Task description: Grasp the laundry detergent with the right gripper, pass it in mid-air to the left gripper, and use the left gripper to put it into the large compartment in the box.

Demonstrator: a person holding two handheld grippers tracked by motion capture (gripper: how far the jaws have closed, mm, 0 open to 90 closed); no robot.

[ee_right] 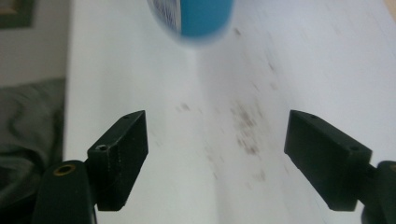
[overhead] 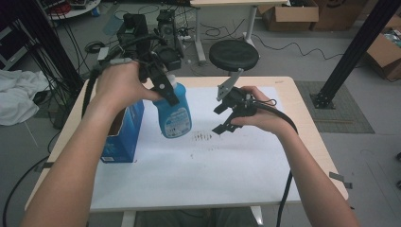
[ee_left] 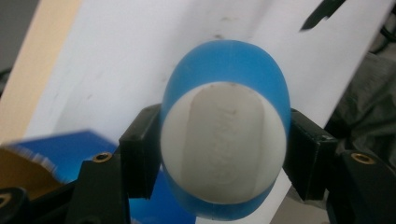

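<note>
Aloft, left gripper [overhead: 166, 90] fingers clamped on blue bottle [overhead: 174, 115], right gripper [overhead: 226, 116] fingers spread, holding nothing

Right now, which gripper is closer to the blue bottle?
Left. The left gripper is shut on the bottle, one finger on each side near its top. The right gripper is open, apart from it, off to its right.

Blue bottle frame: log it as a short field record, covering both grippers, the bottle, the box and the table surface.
left gripper: shut on the blue bottle, jaws on either side of its upper part
blue bottle: held above the table, white cap end toward the left gripper's camera
right gripper: open, empty, over the white sheet
blue box: on the table's left side
white sheet: dark smudges near its middle
</note>
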